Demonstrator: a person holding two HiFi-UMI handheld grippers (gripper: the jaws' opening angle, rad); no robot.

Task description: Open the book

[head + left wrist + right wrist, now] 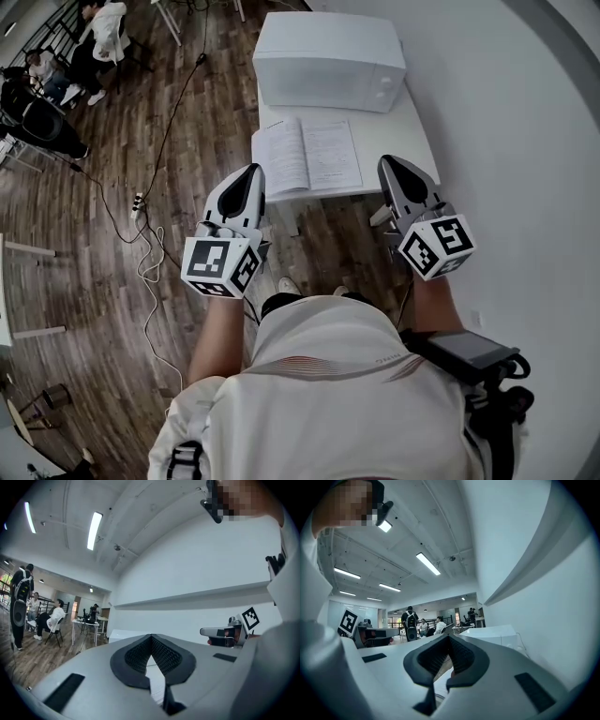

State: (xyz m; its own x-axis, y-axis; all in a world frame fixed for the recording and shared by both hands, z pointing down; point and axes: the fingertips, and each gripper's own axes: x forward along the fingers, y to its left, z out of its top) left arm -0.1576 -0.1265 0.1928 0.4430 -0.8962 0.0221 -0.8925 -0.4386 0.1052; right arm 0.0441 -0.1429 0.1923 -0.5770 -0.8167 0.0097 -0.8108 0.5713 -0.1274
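1. A white-paged book (307,157) was noted lying flat and already spread open on the small white desk (412,131). It lay just in front of a boxy white microwave oven (328,61).
2. The spine was seen to run away from the person toward the oven, with one page block to each side.
3. The left hand-held gripper (251,171) was found with its jaws pressed together and nothing between the pads.
4. The right hand-held gripper (387,162) was likewise recorded as closed and empty.
5. Both were held level before the person's body, tips pointed at the desk. The book lay ahead and between them, touched by neither.
6. From the head view, the left tip was lined up with the left page edge. The right tip sat just outside the right page edge.
7. The opening was judged done. Were a page to be reached, the left side was judged marginally nearer.
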